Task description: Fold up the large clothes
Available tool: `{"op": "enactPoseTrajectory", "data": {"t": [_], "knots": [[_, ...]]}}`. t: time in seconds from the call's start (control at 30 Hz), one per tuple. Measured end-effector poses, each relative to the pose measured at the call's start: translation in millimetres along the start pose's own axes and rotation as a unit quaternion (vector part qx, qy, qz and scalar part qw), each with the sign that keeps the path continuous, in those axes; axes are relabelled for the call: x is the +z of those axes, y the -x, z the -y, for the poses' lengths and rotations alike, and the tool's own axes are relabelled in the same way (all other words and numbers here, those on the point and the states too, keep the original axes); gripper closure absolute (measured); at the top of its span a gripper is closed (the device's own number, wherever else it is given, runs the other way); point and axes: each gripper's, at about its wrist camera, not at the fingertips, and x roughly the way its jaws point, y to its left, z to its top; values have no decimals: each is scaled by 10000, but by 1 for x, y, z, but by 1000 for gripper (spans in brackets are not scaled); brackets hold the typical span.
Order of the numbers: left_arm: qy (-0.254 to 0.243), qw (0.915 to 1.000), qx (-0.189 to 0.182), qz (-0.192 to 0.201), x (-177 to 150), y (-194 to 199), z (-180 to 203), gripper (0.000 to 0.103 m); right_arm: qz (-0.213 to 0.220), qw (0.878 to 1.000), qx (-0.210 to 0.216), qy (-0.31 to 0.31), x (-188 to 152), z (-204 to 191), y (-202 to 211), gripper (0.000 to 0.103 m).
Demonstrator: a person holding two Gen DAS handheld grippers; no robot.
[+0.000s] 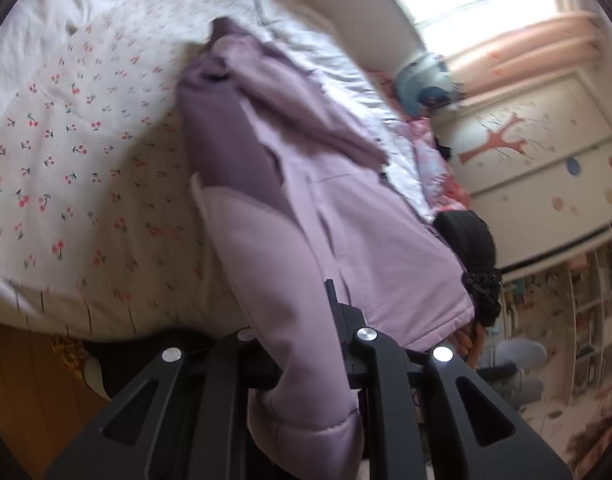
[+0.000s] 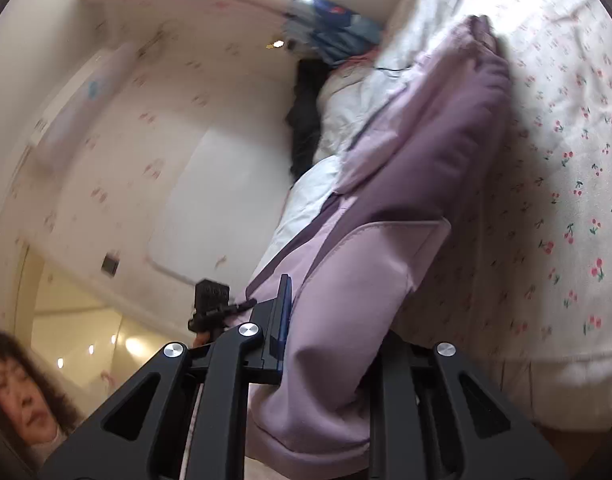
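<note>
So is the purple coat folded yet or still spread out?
Not folded: the purple coat stretches lengthwise from both shut grippers, left and right, across the bed.

Matte black two-finger tongs (image 1: 302, 360) (image 2: 326, 360) on angular slotted linkage arms, round silver screws at pivots, blue pad edging one finger (image 2: 282, 320).

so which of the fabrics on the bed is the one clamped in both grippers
The purple jacket. The left gripper and right gripper are each shut on its lilac hem, lifting it, while the cherry-print sheet and white quilt lie untouched.
</note>
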Motion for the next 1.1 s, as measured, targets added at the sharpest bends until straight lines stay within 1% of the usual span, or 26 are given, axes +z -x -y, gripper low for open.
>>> {"op": "enactPoseTrajectory", "data": {"t": [0.1, 0.13, 0.17, 0.23, 0.27, 0.3, 0.33, 0.37, 0.4, 0.43, 0.47, 0.5, 0.53, 0.6, 0.63, 0.7, 0.73, 0.77, 0.8, 0.83, 0.87, 0.9, 0.93, 0.97, 1.03, 1.1], "knots": [[20, 9998, -138, -108, -38, 16, -1, 87, -168, 9999, -20, 7, -28, -6, 21, 85], [16, 9996, -149, -231, -48, 14, -6, 83, -324, 9994, -71, -39, -38, 0, 25, 81], [15, 9991, -29, -430, -62, 8, -17, 75, -546, 9982, -206, -105, -51, 10, 26, 79], [139, 9962, 465, -726, -80, -5, -43, 65, -968, 9918, -719, -434, -76, 45, 25, 56], [284, 9942, 624, -823, -85, -11, -57, 64, -1104, 9875, -870, -718, -87, 65, 25, 53], [544, 9938, 564, -794, -89, -12, -75, 61, -1124, 9852, -878, -956, -98, 80, 29, 51], [659, 9941, 534, -680, -90, -9, -83, 49, -1080, 9840, -797, -1169, -106, 93, 33, 45], [738, 9946, 561, -465, -88, -3, -89, 33, -1016, 9841, -689, -1287, -110, 102, 36, 40], [784, 9955, 473, -250, -85, 1, -92, 25, -894, 9852, -511, -1369, -111, 108, 38, 26], [800, 9962, 311, -135, -82, 2, -91, 13, -786, 9864, -319, -1411, -112, 111, 39, 16], [805, 9967, 47, -96, -77, -7, -84, 7, -713, 9869, -140, -1440, -114, 111, 39, 14], [804, 9965, -162, -158, -74, -14, -83, 7, -629, 9869, 122, -1481, -114, 113, 37, 12], [781, 9960, -280, -334, -71, -26, -81, 7, -604, 9867, 258, -1489, -114, 113, 32, 10], [750, 9942, -309, -713, -71, -52, -76, 7, -704, 9870, 262, -1420, -113, 110, 19, 10], [725, 9931, -240, -885, -71, -66, -73, 7, -797, 9868, 216, -1394, -112, 113, 14, 10], [363, 9954, 258, -852, -72, -79, -57, 8, -896, 9873, 104, -1309, -114, 112, 3, 11], [141, 9954, 565, -756, -73, -80, -48, 18, -845, 9889, 76, -1218, -116, 110, 2, 22], [-111, 9933, 931, -681, -75, -82, -38, 32, -755, 9909, 93, -1108, -117, 109, 4, 32], [-456, 9882, 1312, -652, -79, -84, -25, 38, -688, 9924, 56, -1019, -116, 105, 2, 57], [-650, 9849, 1488, -597, -81, -84, -18, 51, -612, 9936, -51, -944, -117, 102, 3, 74], [-869, 9803, 1690, -536, -84, -83, -10, 60, -530, 9945, -86, -894, -119, 100, 6, 76], [-1010, 9782, 1750, -482, -87, -80, -4, 64, -452, 9955, -106, -828, -119, 98, 9, 79], [-1083, 9771, 1782, -427, -88, -78, 0, 71, -399, 9961, -134, -775, -121, 93, 11, 80], [-1125, 9770, 1776, -360, -89, -73, 3, 74, -341, 9966, -120, -737, -121, 87, 13, 81], [-1045, 9835, 1468, -177, -89, -56, 4, 83, -231, 9979, -1, -602, -119, 72, 19, 81], [-980, 9896, 1055, 41, -91, -35, 8, 84, -216, 9991, 169, -330, -117, 51, 20, 81]]}}
